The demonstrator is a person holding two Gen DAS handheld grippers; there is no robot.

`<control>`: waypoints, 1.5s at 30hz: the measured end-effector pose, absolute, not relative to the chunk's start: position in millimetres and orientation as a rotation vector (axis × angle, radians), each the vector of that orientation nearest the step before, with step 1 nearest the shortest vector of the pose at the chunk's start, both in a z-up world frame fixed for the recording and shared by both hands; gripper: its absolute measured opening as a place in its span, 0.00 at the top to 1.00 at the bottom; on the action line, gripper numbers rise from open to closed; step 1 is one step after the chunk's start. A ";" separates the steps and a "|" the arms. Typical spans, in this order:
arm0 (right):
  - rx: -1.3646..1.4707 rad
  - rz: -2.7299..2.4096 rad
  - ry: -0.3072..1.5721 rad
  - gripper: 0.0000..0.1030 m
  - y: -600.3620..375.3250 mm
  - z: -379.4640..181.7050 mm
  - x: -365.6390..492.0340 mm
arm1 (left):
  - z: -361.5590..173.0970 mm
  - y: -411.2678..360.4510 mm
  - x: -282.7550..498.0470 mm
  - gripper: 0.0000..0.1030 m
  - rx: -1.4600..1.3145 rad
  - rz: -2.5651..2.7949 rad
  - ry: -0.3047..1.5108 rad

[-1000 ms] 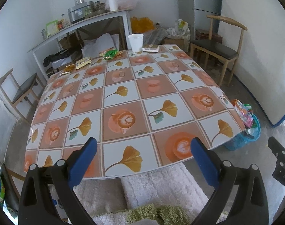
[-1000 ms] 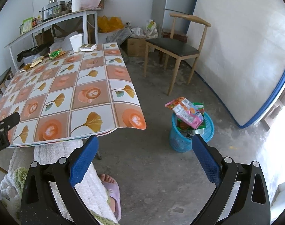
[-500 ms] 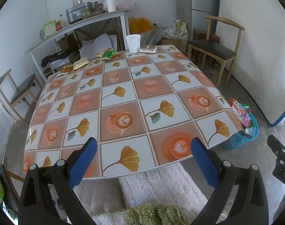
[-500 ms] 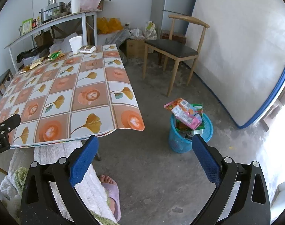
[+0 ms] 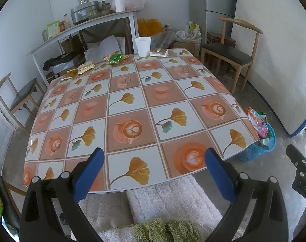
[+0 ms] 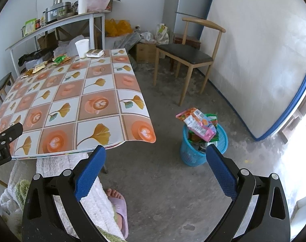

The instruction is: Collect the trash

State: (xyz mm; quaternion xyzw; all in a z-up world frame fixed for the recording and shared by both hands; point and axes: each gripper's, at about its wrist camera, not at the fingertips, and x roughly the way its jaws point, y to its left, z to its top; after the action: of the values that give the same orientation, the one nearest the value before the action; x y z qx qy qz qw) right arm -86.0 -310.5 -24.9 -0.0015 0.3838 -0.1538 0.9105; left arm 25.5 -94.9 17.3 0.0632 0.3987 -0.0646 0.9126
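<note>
Most of the surface (image 5: 132,104) is left bare, so a wide path is offered across its near and middle parts. Its far edge is crowded by a white cup (image 5: 142,43), a flat box (image 5: 158,52) and scattered wrappers (image 5: 114,58). Beside the surface, open floor (image 6: 163,181) is found, bounded by a blue basket (image 6: 193,153) heaped with packets and a chair (image 6: 191,58) beyond.

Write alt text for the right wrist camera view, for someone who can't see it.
An open, empty right gripper points at a concrete floor where a blue trash basket stands overfilled with colourful wrappers. To the left is a table with a paper cup, a small box and snack wrappers along its far edge.
</note>
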 end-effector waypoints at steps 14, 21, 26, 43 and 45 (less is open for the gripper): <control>-0.007 -0.318 0.790 0.07 -310.7 -24.0 -85.0 | 14.6 -98.3 22.3 0.05 0.127 -0.129 0.824; -0.008 -0.318 0.790 0.07 -311.1 -24.0 -84.9 | 14.8 -96.4 23.3 0.05 0.125 -0.129 0.825; -0.009 -0.318 0.789 0.07 -311.1 -24.0 -84.9 | 14.8 -97.4 22.4 0.05 0.125 -0.129 0.823; -0.010 -0.317 0.788 0.07 -311.3 -24.3 -84.3 | 14.5 -96.4 22.9 0.05 0.124 -0.129 0.825; -0.012 -0.318 0.788 0.07 -311.7 -24.2 -84.4 | 14.6 -97.0 22.4 0.05 0.124 -0.129 0.824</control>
State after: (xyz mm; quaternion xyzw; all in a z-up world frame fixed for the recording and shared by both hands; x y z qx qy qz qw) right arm -84.4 -311.7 -24.2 -0.0057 0.3822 -0.1543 0.9111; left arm 22.4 -97.0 14.6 0.0601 0.3999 -0.0627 0.9124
